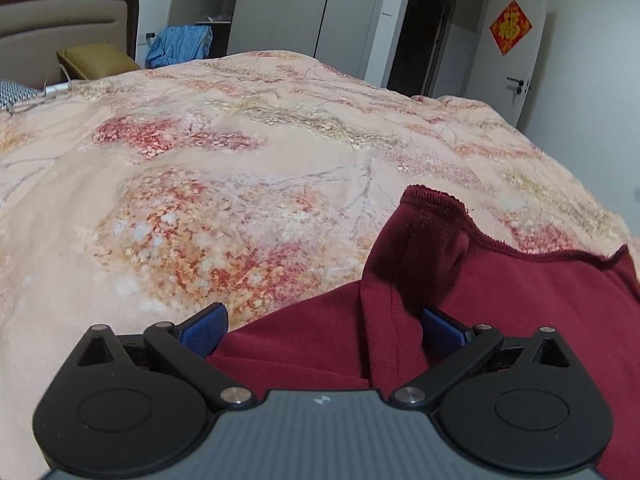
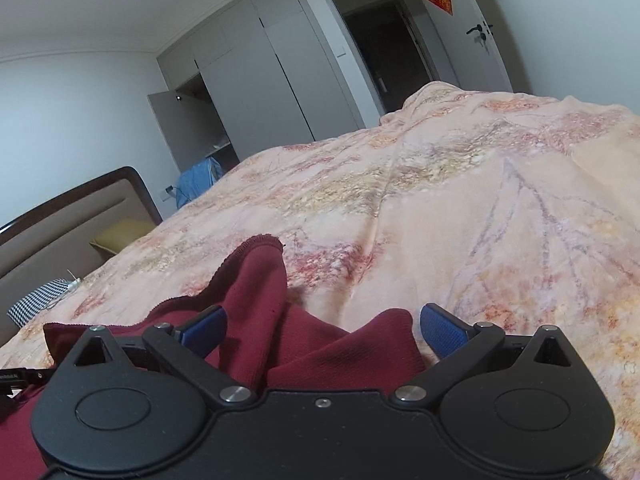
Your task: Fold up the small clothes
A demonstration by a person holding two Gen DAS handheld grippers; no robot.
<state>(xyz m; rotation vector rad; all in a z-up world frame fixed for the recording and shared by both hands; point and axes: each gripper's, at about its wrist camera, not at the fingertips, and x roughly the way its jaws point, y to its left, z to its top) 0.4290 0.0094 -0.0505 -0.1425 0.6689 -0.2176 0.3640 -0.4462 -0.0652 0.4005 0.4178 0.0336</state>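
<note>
**Ana:** Left wrist view first: the left gripper [image 1: 323,330] sits low over the floral bedspread [image 1: 224,184], jaws spread wide, nothing pinched. The dark red garment [image 1: 500,300] lies between the blue pads [image 1: 205,330] and runs off past the right jaw, one flap standing up just ahead.

**Ben:** And over on the right wrist view, the right gripper [image 2: 323,330] is tilted, level with the bed. Jaws spread too, empty. Bunched red cloth fills the gap between them, one fold poking forward beyond the left jaw.

black grippers [image 1: 324,330], blue ribbed fingertips [image 2: 442,330]
</note>
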